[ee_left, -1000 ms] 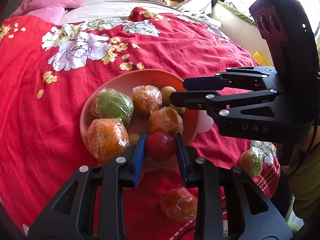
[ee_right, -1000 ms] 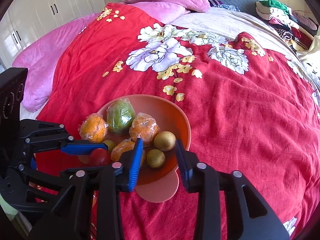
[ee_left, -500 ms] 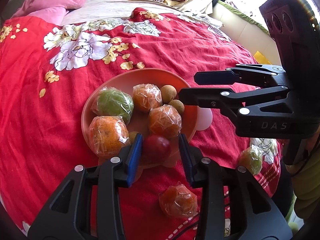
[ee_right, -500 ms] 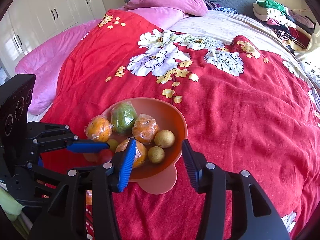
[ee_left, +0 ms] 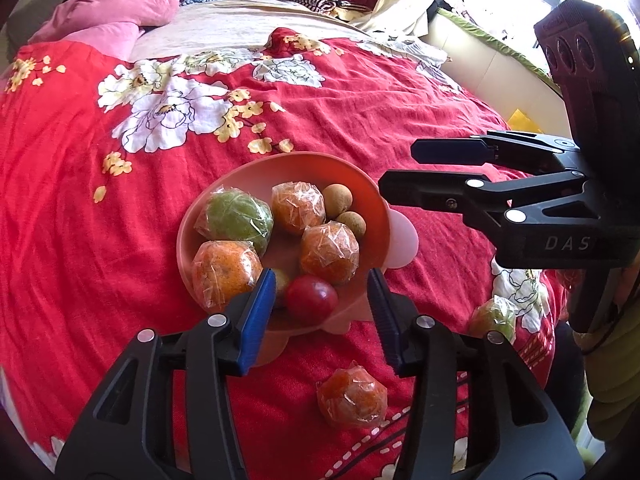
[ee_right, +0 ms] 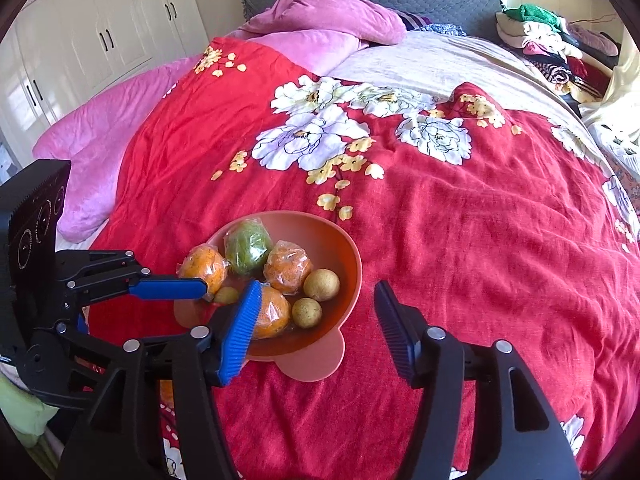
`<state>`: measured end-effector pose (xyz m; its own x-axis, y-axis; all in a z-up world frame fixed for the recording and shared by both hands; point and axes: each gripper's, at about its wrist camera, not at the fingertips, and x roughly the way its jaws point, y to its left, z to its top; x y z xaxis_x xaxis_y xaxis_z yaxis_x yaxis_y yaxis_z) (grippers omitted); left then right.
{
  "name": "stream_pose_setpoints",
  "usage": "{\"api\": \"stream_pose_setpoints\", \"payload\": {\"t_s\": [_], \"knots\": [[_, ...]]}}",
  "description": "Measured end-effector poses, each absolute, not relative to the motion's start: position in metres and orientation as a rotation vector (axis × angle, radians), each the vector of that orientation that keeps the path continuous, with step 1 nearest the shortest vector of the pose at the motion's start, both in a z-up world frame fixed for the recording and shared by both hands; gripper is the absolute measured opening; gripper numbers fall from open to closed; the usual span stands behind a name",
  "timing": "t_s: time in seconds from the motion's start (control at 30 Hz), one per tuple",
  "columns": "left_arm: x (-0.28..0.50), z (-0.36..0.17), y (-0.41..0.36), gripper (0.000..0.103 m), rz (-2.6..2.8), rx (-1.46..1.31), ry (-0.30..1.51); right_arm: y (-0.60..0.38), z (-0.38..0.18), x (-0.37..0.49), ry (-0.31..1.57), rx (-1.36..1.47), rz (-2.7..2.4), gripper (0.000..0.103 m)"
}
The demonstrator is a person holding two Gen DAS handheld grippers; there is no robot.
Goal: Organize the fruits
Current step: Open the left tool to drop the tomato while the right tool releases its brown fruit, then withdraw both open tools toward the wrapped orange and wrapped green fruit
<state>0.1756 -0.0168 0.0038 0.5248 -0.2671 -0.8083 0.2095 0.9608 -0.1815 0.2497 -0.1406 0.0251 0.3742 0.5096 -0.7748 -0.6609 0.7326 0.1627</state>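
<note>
Left gripper (ee_left: pixel 322 312) jaws just opened; red fruit (ee_left: pixel 311 298) sits free in the bowl (ee_left: pixel 362 184), lower centre. Right gripper (ee_right: pixel 316 328) jaws opening, empty. Wrapped orange (ee_left: pixel 352 397) on the bed next: slippery film, soft, so I'd grip its widest part.

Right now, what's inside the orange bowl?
The bowl holds three wrapped oranges, one wrapped green fruit, a red fruit at the near edge and two brown round fruits. A small greenish one is half hidden. The bowl's floor beneath them is covered.
</note>
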Motion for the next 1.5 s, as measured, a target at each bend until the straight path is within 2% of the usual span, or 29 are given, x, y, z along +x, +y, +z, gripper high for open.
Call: {"api": "stream_pose_setpoints", "payload": {"t_s": [0.3, 0.37, 0.57, 0.77, 1.07, 1.5], "knots": [[0.167, 0.015, -0.016, 0.051, -0.275, -0.065, 0.96, -0.149, 0.037, 0.244, 0.894, -0.161, 0.738, 0.069], [0.166, 0.017, -0.016, 0.06, -0.269, -0.063, 0.958, -0.151, 0.04, 0.242, 0.891, -0.153, 0.736, 0.072], [0.162, 0.023, -0.016, 0.069, -0.254, -0.06, 0.945, -0.155, 0.047, 0.233, 0.876, -0.145, 0.73, 0.08], [0.157, 0.029, -0.017, 0.08, -0.247, -0.061, 0.937, -0.162, 0.059, 0.223, 0.85, -0.137, 0.726, 0.085], [0.148, 0.039, -0.018, 0.092, -0.233, -0.054, 0.917, -0.173, 0.075, 0.207, 0.813, -0.128, 0.718, 0.091], [0.13, 0.047, -0.009, 0.093, -0.203, -0.087, 0.905, -0.196, 0.087, 0.177, 0.758, -0.119, 0.681, 0.096]]}}
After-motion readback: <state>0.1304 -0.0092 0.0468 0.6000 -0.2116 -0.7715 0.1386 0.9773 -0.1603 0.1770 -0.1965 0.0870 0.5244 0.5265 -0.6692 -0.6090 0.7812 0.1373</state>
